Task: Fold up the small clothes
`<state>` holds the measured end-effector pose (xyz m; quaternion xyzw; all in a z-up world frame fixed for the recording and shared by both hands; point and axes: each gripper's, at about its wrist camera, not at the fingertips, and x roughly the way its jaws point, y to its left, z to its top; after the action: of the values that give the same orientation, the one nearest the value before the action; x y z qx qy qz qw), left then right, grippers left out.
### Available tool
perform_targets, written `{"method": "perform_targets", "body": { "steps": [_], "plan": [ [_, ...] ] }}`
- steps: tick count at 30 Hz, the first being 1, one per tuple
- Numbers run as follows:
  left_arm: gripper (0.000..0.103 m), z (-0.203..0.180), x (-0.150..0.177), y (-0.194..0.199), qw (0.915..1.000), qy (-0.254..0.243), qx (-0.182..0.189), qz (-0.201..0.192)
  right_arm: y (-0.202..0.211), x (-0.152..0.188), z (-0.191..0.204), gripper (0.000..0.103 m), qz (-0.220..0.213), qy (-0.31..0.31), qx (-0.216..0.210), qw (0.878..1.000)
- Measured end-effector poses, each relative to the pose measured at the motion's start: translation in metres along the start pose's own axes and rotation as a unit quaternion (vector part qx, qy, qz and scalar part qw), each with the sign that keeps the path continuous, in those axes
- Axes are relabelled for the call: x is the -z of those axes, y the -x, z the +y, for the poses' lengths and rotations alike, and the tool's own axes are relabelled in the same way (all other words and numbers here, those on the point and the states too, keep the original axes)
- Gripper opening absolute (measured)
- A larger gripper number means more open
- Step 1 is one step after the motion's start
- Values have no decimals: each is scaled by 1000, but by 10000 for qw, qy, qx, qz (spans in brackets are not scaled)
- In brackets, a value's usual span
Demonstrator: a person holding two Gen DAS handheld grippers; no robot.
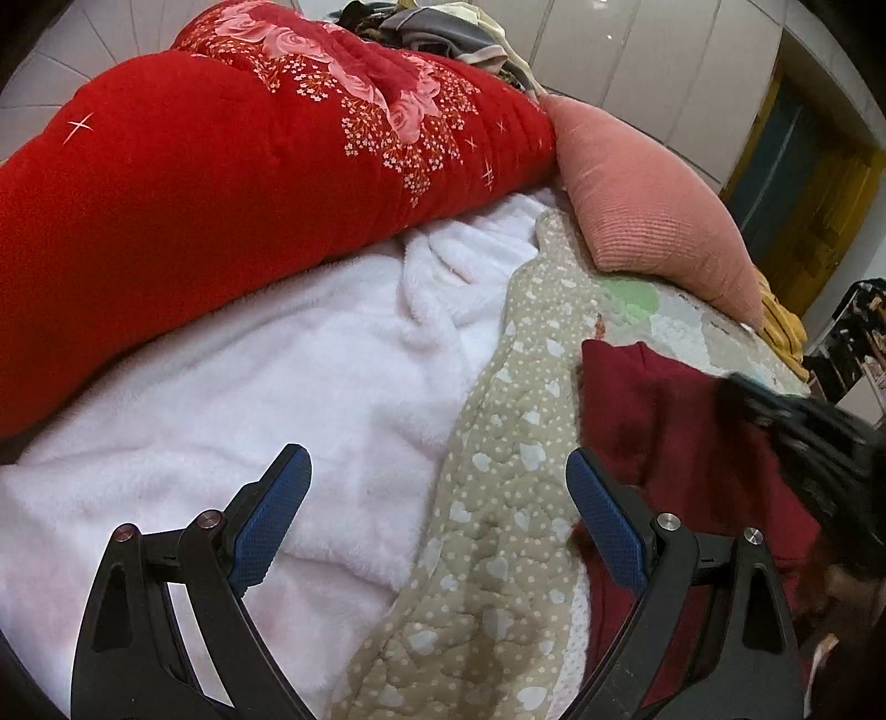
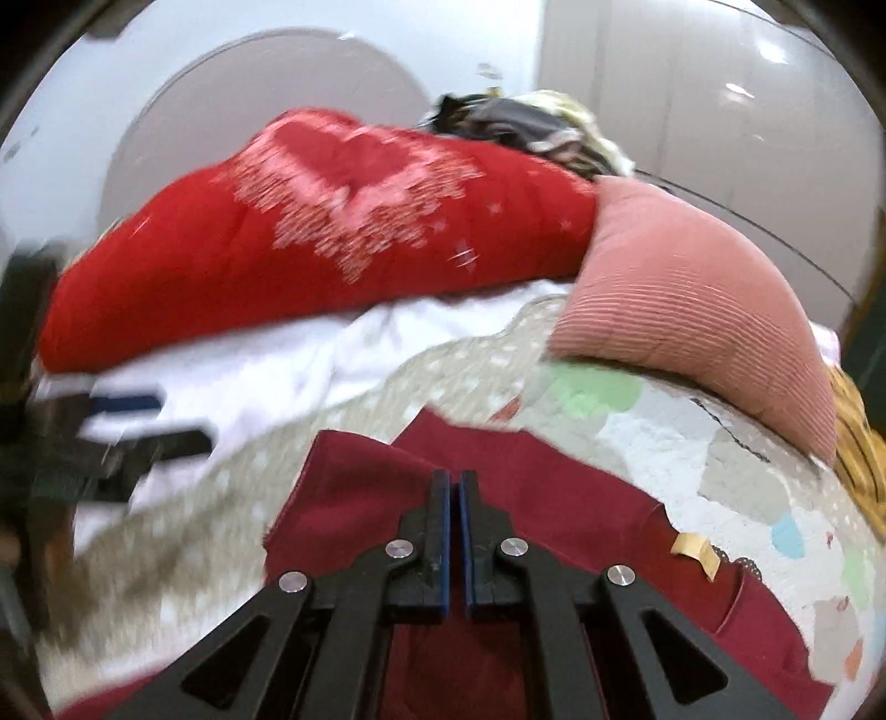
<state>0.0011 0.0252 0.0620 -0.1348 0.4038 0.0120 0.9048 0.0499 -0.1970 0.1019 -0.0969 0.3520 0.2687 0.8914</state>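
Observation:
A dark red garment (image 2: 559, 498) lies on the bed, with a tan label (image 2: 695, 551) on its right part. It also shows at the right of the left wrist view (image 1: 664, 421). My right gripper (image 2: 455, 482) is shut, its tips over the garment; whether it pinches cloth I cannot tell. My left gripper (image 1: 437, 471) is open and empty, above the beige dotted quilt (image 1: 498, 498) and white fleece blanket (image 1: 249, 387), left of the garment. The right gripper appears blurred at the right edge of the left wrist view (image 1: 803, 421). The left gripper shows blurred at the left of the right wrist view (image 2: 127, 426).
A big red floral quilt (image 1: 221, 166) is rolled along the back of the bed. A pink ribbed pillow (image 1: 653, 205) lies at the back right. A pile of clothes (image 1: 443, 27) sits behind the quilt. A patchwork sheet (image 2: 747, 471) covers the bed's right side.

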Motion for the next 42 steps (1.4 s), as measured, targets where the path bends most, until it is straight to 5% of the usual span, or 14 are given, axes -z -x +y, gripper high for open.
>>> {"method": "perform_targets", "body": {
  "steps": [6, 9, 10, 13, 17, 19, 22, 25, 29, 31, 32, 34, 37, 42],
  "plan": [
    [94, -21, 4, -2, 9993, -320, 181, 25, -49, 19, -6, 5, 642, -796, -245, 9945],
    [94, -36, 6, 0, 9979, -582, 280, 1, -6, 30, -24, 30, 379, -1154, -282, 9922],
    [94, -40, 6, 1, 9977, -608, 304, -16, 17, 38, -34, 39, 239, -1229, -78, 9921],
    [94, -56, 4, -2, 9970, -633, 453, -16, 65, 67, -66, 40, 104, -1411, 633, 9879],
    [94, -83, 5, -28, 9950, -799, 507, 316, 84, 117, -129, 40, 648, -1811, 1621, 9678],
    [94, -94, 10, -49, 9934, -920, 317, 610, 83, 147, -161, 30, 1062, -1944, 2351, 9464],
    [94, -106, 20, -70, 9887, -1184, 155, 907, 113, 173, -186, 30, 802, -2736, 2196, 9330],
    [94, -110, 23, -67, 9888, -1268, 98, 775, 139, 174, -175, 30, 573, -2760, 2039, 9375],
    [94, -108, 26, -67, 9903, -1153, 124, 760, 150, 178, -159, 64, 475, -2921, 1770, 9387],
    [94, -108, 27, -65, 9905, -1140, 112, 756, 133, 182, -162, 61, 627, -3108, 1730, 9325],
    [94, -109, 27, -64, 9902, -1141, 112, 792, 122, 187, -165, 37, 860, -3159, 1703, 9294],
    [94, -109, 29, -58, 9895, -1180, 151, 820, 123, 194, -168, 26, 845, -3209, 1547, 9306],
    [94, -110, 33, -60, 9898, -1194, 108, 775, 134, 198, -164, 24, 834, -2996, 1901, 9312],
    [94, -107, 31, -54, 9898, -1172, 75, 801, 150, 195, -168, 25, 569, -3332, 1858, 9226]
  ]
}}
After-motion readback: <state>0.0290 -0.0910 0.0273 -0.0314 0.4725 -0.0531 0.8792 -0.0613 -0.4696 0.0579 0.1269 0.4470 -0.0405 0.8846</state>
